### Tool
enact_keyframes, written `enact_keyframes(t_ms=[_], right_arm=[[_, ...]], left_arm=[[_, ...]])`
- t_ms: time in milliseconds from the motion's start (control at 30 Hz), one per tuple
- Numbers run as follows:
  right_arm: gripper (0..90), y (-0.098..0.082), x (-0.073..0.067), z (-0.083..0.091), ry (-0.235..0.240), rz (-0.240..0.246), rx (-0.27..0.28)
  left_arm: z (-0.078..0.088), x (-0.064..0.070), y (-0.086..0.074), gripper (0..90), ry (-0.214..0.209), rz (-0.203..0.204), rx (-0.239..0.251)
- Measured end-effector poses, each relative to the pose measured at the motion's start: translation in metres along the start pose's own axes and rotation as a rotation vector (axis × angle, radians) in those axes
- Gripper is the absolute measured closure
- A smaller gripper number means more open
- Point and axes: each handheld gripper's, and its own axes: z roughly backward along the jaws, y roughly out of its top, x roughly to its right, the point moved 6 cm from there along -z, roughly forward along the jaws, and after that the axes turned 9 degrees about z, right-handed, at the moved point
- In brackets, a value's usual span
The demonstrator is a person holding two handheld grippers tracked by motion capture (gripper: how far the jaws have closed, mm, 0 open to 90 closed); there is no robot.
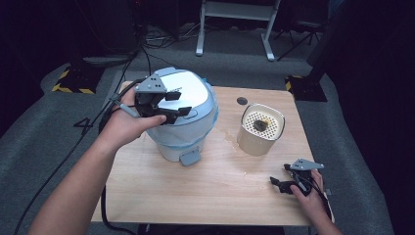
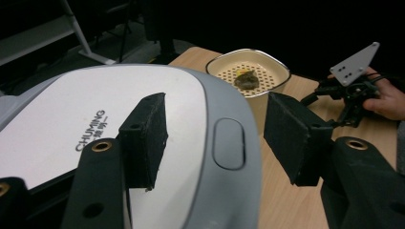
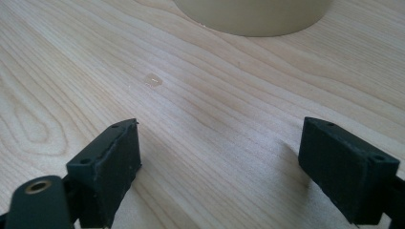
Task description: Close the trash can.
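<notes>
On the table (image 1: 205,196), the rice cooker (image 1: 188,122) is placed toward ten o'clock, the strainer container (image 1: 261,129) toward two o'clock. A lump (image 1: 261,124) is held inside the container. A droplet (image 3: 153,80) is seen before it.

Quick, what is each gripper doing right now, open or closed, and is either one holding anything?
Left gripper: open above the rice cooker lid, holding nothing.
Right gripper: open over the bare table, holding nothing.

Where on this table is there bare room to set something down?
The widest bare wood of the table lies along the near edge, between the rice cooker and the right tongs. A narrow strip separates cooker and beige strainer container. The far half is crowded.
</notes>
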Motion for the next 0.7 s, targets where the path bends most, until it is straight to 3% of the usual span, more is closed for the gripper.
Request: enact_keyframes(t_ms=[233, 467, 700], right_arm=[[14.1, 0.0, 0.0, 0.0, 0.0, 0.0, 0.0], [14.1, 0.0, 0.0, 0.0, 0.0, 0.0, 0.0], [14.1, 0.0, 0.0, 0.0, 0.0, 0.0, 0.0]], left_arm=[[0.019, 0.017, -0.016, 40.9, -0.01, -0.005, 0.037], [0.031, 0.034, -0.054, 40.2, -0.016, -0.013, 0.062], [0.031, 0.037, -0.087, 40.2, -0.018, 0.012, 0.054]])
